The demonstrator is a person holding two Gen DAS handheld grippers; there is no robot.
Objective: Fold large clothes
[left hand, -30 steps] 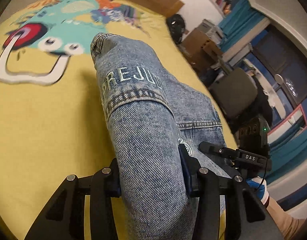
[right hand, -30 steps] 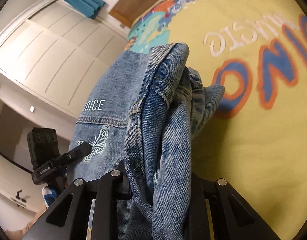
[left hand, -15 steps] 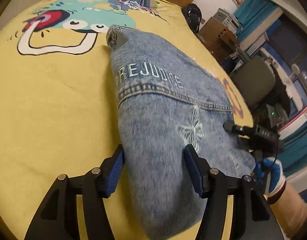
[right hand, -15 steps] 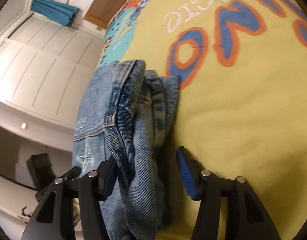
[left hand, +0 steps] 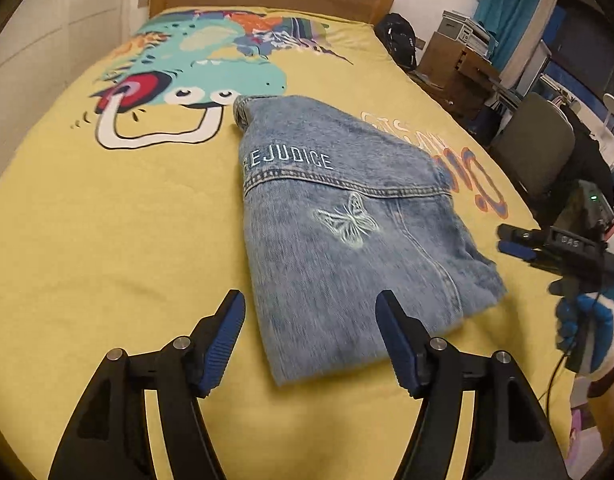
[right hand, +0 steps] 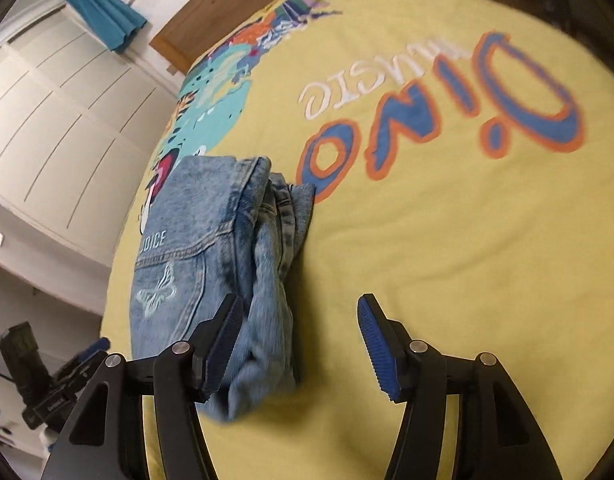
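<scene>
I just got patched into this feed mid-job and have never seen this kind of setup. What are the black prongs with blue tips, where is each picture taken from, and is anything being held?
There is no robot arm here. A person carries a hand-held two-finger gripper in each hand, and each gripper has a wide-angle camera looking along its fingers. One picture comes from the left gripper, the other from the right gripper; the blue tips are their grip pads.

On the yellow bedspread with a cartoon dinosaur print lies a folded denim garment with an embroidered butterfly. In the left view you also see the right gripper, held in a gloved hand.

Nothing is held. The left jaws are opening, and the right jaws stand apart, with no pad pressing the denim.
</scene>
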